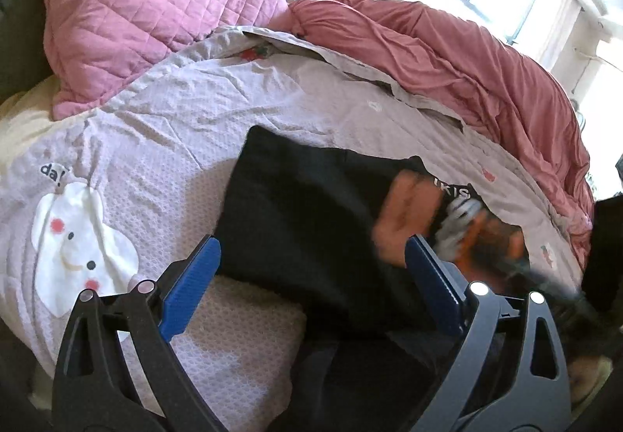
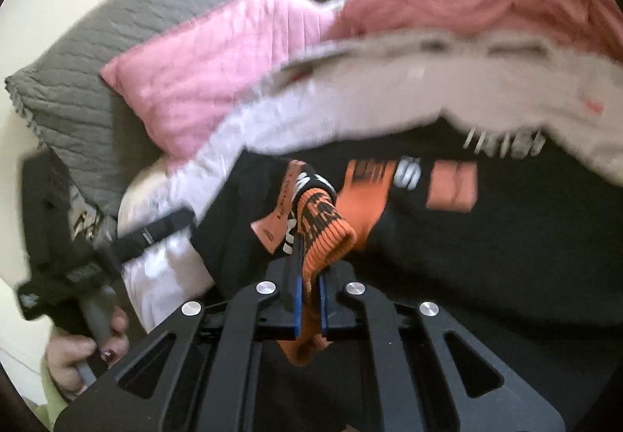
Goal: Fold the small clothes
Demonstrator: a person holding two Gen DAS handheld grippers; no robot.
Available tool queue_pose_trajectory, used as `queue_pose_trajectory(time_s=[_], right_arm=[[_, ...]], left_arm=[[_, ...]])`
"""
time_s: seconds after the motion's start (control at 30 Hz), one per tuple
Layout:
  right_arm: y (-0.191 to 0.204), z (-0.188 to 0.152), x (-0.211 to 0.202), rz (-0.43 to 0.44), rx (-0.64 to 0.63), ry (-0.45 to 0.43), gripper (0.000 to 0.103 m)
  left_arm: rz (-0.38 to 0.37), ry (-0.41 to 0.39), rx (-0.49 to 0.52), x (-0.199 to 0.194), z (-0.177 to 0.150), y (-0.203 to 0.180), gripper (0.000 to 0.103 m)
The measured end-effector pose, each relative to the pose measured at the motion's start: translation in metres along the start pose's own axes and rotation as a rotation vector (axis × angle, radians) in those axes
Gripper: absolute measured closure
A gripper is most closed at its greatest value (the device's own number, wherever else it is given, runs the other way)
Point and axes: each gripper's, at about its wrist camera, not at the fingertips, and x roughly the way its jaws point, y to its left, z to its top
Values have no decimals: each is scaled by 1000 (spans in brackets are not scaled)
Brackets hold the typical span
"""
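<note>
On the bed, over the lilac quilt [image 1: 155,128], I have a black garment [image 1: 311,221] spread flat as my working patch, and an orange-and-black sock [image 2: 327,237] lies across it. My right gripper [image 2: 309,299] has its blue pads clenched on the ribbed cuff of that sock, with the rest of it trailing away onto the black cloth toward a second orange piece [image 2: 451,186] (possibly its pair; the blur won't let me say). My left gripper [image 1: 311,288] is released, its jaws spread wide and holding nothing, poised above the near edge of the black garment.

I judge the step in hand to be folding the sock. To do it well I'd keep the cuff pinched firmly, lift only enough to clear the cloth, and carry it over toward the toe so the edges line up. The free left gripper should pin the toe end first, or the sock will simply drag along.
</note>
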Motion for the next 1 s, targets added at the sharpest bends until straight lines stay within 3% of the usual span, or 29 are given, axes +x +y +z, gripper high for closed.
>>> queue_pose_trajectory(time_s=[0.2,0.5,0.8,1.0], right_arm=[[-38,31,-50,-136,-27,-91,98],[-117,24,-62,-333,66,-27,98],[-142,2,-40,-384,112,26,98],[-154,-8,-32,-408,143,37,95]], left_arm=[[2,3,-13,2,0,2,14],[-4,23,6,8,-4,-5,14],[-16,70,60,14,-14,-28,13],[-7,60,110,13,-2,-57,13]])
